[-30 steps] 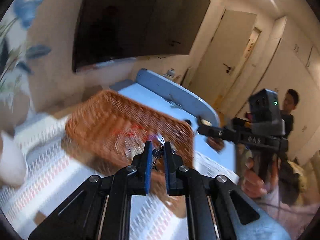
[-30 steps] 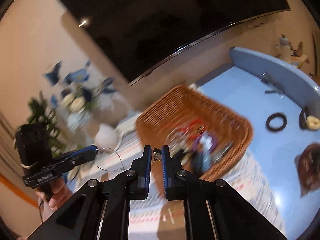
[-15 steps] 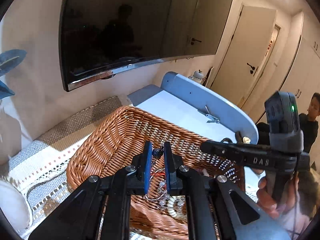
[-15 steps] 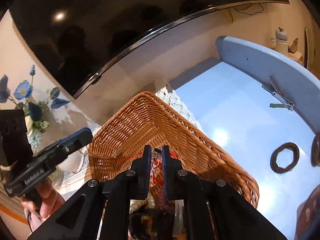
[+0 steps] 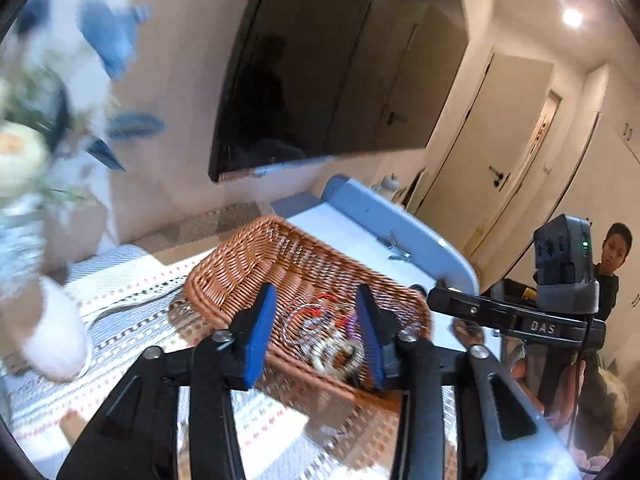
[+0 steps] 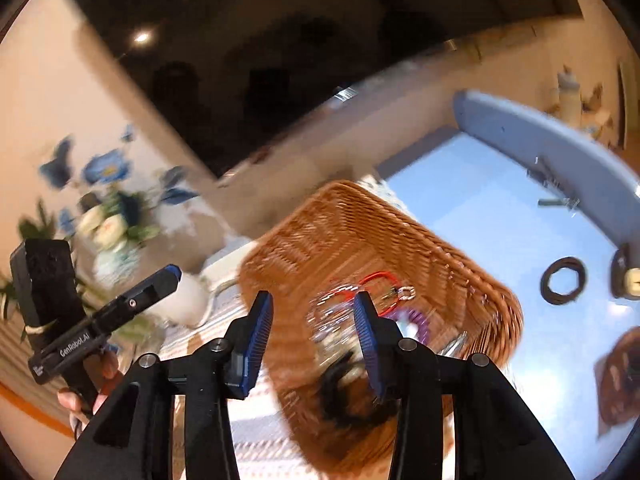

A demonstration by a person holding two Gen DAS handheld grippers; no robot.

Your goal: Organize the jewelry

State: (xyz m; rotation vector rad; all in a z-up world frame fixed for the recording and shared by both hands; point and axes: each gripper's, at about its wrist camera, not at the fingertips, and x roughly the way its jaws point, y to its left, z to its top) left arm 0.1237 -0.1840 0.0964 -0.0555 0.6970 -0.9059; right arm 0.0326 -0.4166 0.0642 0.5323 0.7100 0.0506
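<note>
Wicker basket (image 5: 256, 268) sits on the striped cloth (image 5: 120, 300), the tangled jewelry (image 5: 320, 328) piled inside. My left gripper (image 5: 316, 332) and right gripper (image 6: 314, 336) both hover above it, fingers spread apart, holding nothing.

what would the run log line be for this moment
left gripper: open, empty | right gripper: open, empty | wicker basket: holds tangled jewelry | dark ring: outside basket on blue surface
</note>
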